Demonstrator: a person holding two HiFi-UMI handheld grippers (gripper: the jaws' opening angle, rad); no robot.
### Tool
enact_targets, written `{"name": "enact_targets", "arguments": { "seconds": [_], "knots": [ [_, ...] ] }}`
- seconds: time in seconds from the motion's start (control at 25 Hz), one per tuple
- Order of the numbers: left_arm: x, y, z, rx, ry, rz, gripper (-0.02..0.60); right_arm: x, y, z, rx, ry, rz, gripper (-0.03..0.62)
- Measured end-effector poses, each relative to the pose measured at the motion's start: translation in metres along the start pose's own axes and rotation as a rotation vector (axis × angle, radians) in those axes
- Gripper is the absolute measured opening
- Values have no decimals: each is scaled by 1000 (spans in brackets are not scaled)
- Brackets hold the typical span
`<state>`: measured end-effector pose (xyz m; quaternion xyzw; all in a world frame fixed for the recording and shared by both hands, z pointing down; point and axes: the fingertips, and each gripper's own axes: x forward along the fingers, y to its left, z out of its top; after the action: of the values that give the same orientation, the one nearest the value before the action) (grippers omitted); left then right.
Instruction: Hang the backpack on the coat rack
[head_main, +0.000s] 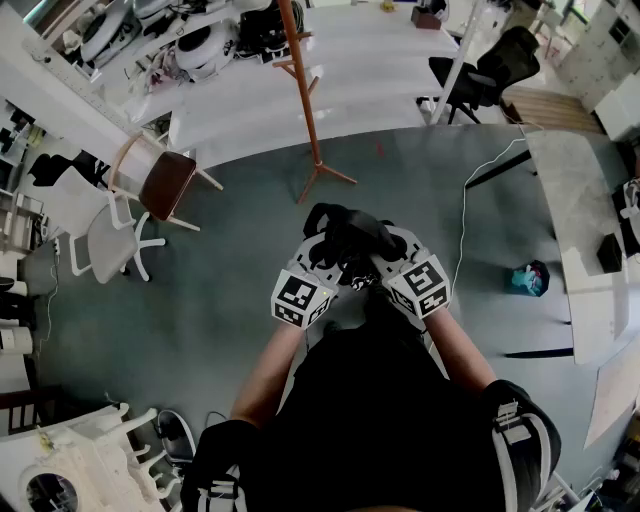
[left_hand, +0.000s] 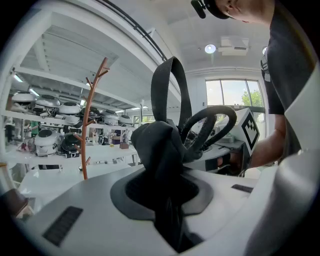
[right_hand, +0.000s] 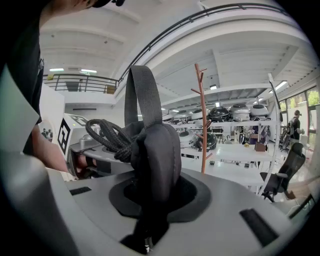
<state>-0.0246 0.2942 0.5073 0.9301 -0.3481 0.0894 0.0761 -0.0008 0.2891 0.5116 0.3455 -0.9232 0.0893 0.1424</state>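
Centrally, my left gripper (left_hand: 167, 200) and right gripper (right_hand: 150, 200) sit side by side, each clenched on a fold of the black backpack (head_main: 345, 232). Its top bunches between and just ahead of the jaws, with the loop handle upright. The orange coat rack (head_main: 305, 100) stands well apart, beyond it.

Black backpack (head_main: 345, 235); rust-orange coat rack (head_main: 305, 100); grey-green floor (head_main: 220, 290) (chair seat (head_main: 168, 185) dark brown).
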Motion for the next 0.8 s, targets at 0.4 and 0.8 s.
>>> {"name": "enact_targets", "arguments": {
  "seconds": [0.4, 0.8],
  "knots": [
    [-102, -5, -27, 54, 34, 2, 89, 11, 109, -9, -8, -33, 13, 86],
    [-138, 0, -39, 36, 41, 30, 89, 23, 143, -12, -8, -37, 33, 84]
  ]
}}
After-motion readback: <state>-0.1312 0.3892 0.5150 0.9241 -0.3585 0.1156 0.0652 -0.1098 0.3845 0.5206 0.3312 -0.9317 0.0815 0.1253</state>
